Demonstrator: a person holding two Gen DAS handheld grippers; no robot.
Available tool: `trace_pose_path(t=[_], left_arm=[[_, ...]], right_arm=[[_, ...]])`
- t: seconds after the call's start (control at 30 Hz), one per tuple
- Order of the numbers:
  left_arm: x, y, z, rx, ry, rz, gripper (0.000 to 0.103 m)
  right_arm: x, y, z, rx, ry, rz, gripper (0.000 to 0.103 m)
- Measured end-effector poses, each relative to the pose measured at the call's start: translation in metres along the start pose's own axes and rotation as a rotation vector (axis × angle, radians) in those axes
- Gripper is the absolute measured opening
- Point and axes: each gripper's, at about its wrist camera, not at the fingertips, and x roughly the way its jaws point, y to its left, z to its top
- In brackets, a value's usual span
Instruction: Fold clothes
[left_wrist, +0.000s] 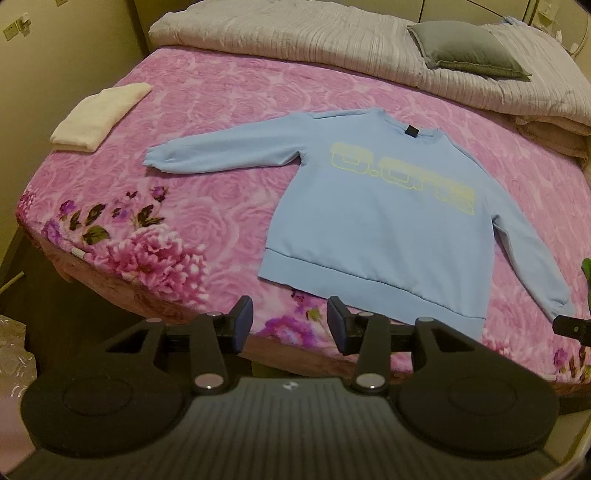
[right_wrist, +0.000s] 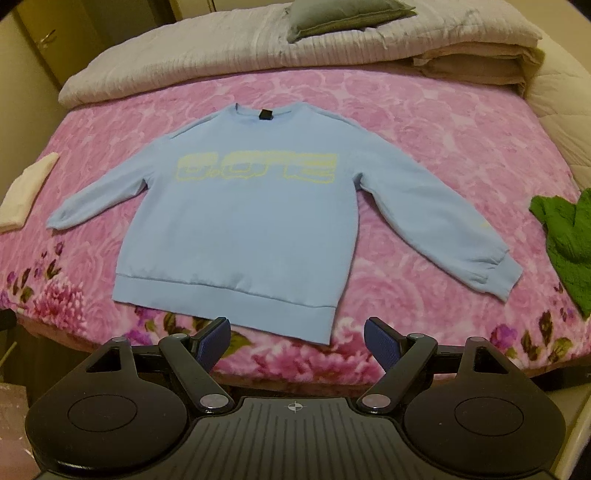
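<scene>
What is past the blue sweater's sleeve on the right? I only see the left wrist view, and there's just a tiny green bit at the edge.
Observer: A crumpled green garment lies on the pink blanket, apart from the blue sweater.
Operator: Is the other gripper holding anything?
Observer: No. The right gripper is open, hovering near the sweater's hem.
Operator: Is something on the sleeve's end?
Observer: There is a faint yellow mark near the right cuff, too blurred to read.
</scene>
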Motion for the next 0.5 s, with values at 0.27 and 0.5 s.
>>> trace_pose_path(t=[0.27, 0.5], left_arm=[[0.008, -0.014, -0.005, 0.052, 0.030, -0.028, 0.041], [0.016, -0.046, -0.008, 0.140, 0.051, -0.076, 0.041]], right_arm=[[0.005, -0.001, -0.005, 0.017, 0.028, -0.010, 0.083], [0.004, -0.023, -0.014, 0.073, 0.050, -0.037, 0.088]])
